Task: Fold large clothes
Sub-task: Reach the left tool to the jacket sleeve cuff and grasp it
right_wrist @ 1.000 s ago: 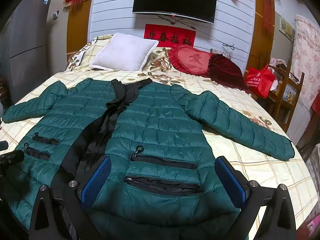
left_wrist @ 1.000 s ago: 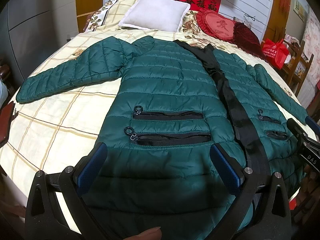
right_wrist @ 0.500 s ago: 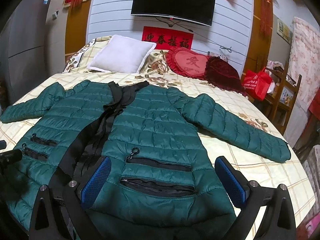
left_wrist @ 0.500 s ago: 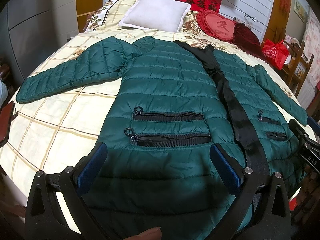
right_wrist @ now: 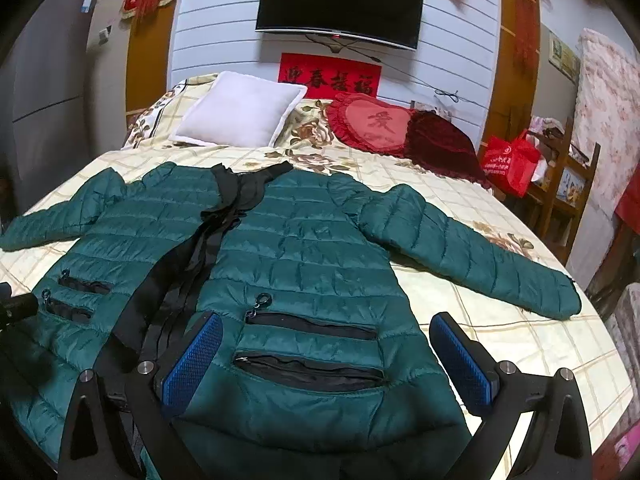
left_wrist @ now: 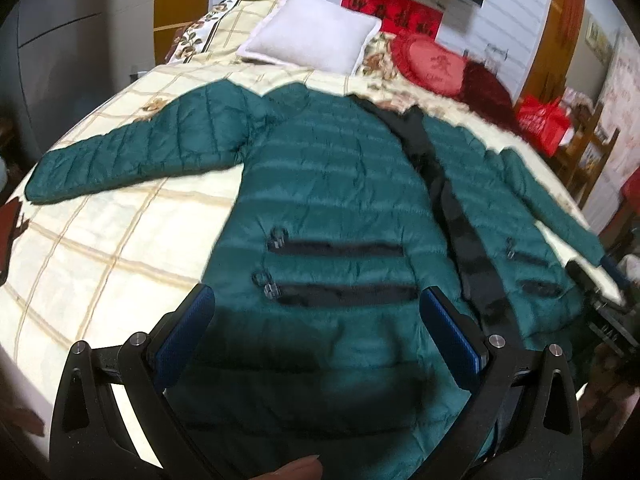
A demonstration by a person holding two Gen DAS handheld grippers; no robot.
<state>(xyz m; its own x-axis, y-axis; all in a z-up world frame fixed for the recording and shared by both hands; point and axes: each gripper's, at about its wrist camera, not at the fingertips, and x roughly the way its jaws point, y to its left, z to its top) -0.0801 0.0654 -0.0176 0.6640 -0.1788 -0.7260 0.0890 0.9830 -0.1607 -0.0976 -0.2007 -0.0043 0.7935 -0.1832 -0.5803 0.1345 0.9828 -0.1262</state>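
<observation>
Green jacket [right_wrist: 304,248] hem hidden behind claw [right_wrist: 326,354], blurred left view

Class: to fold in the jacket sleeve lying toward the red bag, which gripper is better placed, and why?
Right gripper: that sleeve lies on its side of the jacket; the left gripper hovers over the opposite half.

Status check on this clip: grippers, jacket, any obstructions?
Left gripper open, right gripper open, both empty above the hem. Green jacket flat on bed, unzipped, sleeves spread, unfolded. Pillows at the head, clear of jacket.
</observation>
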